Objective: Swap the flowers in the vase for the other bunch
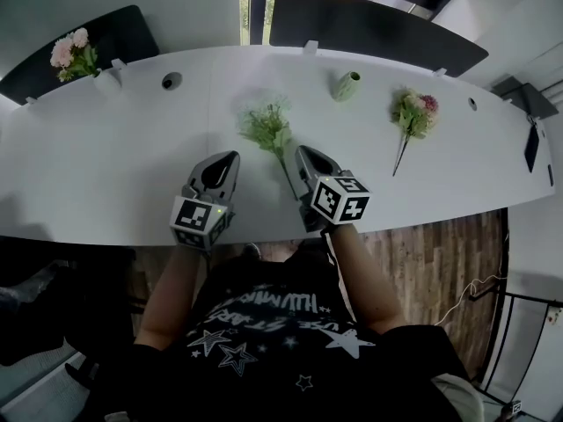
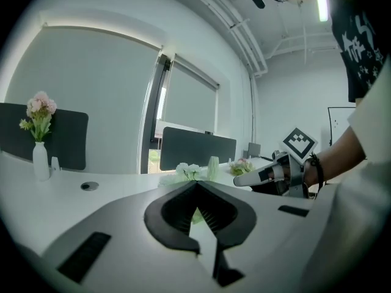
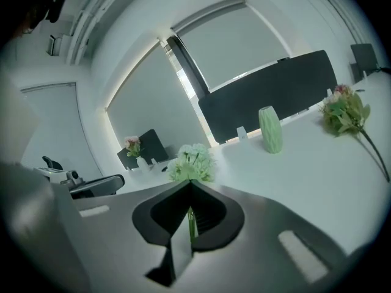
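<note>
Our shirt (image 1: 281,323): black with white print, nearest of all. It fills the bottom of the head view, and both forearms reach from it over the table's near edge.
Table (image 1: 106,165): long, white and curved. It carries everything the swap needs, laid out on its top ahead of us.
Left gripper (image 1: 227,161): jaws pressed together on nothing, held just beside the right one. We judge it spare, perhaps ready to steady the vase.
Right gripper (image 1: 305,156): jaws clamped on the thin green stem (image 3: 192,221), low down, which leaves the blooms free and uncrushed.
Green-white bunch (image 1: 268,128): its head points toward the far edge and its stem runs back into our right jaws. We cannot tell whether it is lifted or resting.
Pink-red bunch (image 1: 413,112): lies flat at the right, well apart from both grippers.
Green vase (image 1: 347,85): stands upright near the far edge, between the two bunches. It looks empty to us, so the swap seems half done.
White vase (image 1: 106,82): far left, holding pink flowers. We judge it no part of this job.
</note>
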`<state>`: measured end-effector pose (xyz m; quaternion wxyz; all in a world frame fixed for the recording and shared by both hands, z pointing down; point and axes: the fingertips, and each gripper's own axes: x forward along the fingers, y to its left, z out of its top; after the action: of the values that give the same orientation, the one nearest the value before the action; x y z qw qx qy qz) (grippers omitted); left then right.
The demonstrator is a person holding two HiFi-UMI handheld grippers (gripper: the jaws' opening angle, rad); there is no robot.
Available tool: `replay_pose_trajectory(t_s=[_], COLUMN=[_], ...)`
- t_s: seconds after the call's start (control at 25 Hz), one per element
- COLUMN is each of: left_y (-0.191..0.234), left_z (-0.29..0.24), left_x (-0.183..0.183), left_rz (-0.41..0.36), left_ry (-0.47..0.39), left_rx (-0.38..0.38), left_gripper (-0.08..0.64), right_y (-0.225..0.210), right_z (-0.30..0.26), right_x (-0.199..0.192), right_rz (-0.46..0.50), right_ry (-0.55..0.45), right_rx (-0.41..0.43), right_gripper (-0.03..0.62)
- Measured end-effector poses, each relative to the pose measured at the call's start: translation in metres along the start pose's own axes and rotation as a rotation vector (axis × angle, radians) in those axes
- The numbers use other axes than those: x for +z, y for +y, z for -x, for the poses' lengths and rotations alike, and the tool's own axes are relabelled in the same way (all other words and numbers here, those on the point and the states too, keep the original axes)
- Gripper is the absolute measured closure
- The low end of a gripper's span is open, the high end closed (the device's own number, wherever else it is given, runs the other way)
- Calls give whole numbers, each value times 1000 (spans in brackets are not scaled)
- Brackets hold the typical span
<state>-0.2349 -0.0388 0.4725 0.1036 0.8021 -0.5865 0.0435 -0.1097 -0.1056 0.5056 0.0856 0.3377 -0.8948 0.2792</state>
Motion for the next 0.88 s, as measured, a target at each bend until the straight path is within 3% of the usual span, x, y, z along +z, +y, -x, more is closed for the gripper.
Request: replay_pose_trajectory(t_s=[0.32, 0.88], left_y=[-35, -128], left_z=[-45, -165], left_x=[20, 39], left_rz=[27, 25], left_ry=[-36, -42], left_rx=[-22, -74], left_gripper=[552, 552], right_y=[-48, -238], right_z=[24, 101], right_x=[30, 79], right_rz=[23, -75], right_ry=[-6, 20], right_rx=[-46, -297], right_gripper=[589, 589])
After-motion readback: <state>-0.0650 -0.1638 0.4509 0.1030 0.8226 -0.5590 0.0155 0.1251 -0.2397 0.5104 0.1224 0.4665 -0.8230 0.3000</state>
